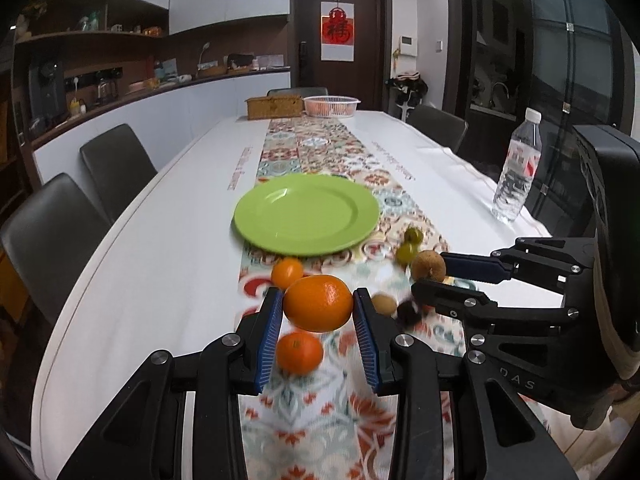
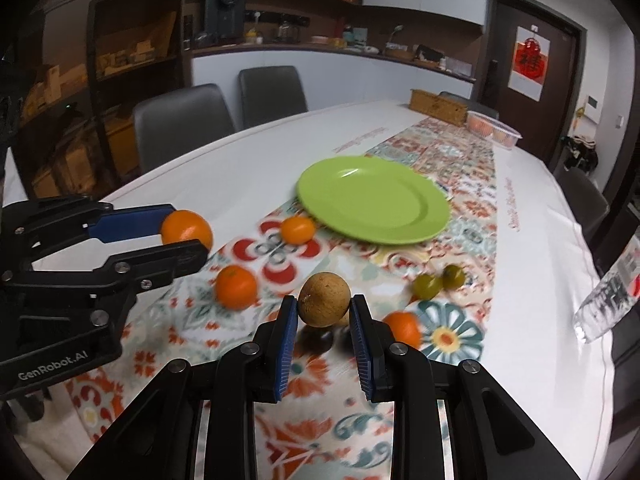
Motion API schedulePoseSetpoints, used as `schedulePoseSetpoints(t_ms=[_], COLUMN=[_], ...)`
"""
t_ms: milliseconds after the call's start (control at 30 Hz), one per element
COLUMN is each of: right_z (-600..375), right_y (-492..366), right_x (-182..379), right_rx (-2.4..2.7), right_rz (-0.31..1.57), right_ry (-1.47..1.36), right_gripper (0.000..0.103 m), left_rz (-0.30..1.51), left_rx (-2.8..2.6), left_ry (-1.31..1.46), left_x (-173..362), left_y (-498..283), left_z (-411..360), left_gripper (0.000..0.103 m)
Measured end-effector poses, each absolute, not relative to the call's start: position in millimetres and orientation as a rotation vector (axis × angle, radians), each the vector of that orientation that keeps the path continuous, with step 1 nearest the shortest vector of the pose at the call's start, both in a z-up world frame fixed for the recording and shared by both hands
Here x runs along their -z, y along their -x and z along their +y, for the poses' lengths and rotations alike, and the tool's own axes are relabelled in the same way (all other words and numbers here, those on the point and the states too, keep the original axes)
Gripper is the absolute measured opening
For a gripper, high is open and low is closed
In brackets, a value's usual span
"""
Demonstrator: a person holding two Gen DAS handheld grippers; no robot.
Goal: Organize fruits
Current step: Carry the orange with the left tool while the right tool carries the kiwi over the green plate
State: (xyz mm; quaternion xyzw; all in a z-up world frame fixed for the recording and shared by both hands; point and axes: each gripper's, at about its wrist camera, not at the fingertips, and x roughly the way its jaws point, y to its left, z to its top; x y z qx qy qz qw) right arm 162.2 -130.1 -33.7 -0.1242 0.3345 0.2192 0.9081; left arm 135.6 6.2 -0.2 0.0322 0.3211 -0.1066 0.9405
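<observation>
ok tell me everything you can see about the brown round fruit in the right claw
The brown round fruit is tan and matte, with a rough, speckled skin and a small dark stem scar on its left side. It looks whole and firm. The right claw is shut on it, one blue ribbed pad on each side, holding it clear of the patterned runner. Nothing else touches it. The green plate lies beyond it, bare.
</observation>
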Motion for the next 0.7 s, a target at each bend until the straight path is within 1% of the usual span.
schedulePoseSetpoints(t_ms=[400,700], right_z=[-137,-137], right_y=[-233,-291], right_x=[25,37], right_rx=[-0.437,-0.436], right_rz=[0.715,0.792], right_ry=[0.237,0.216], right_gripper=[0.028,0.028], left_rz=[0.678,0.78], left_rx=[0.226,0.261], left_ry=[-0.133,-0.102], left_x=[-12,9], left_y=[-211,-276], left_z=[-6,-1], left_gripper=[0.035,0.035])
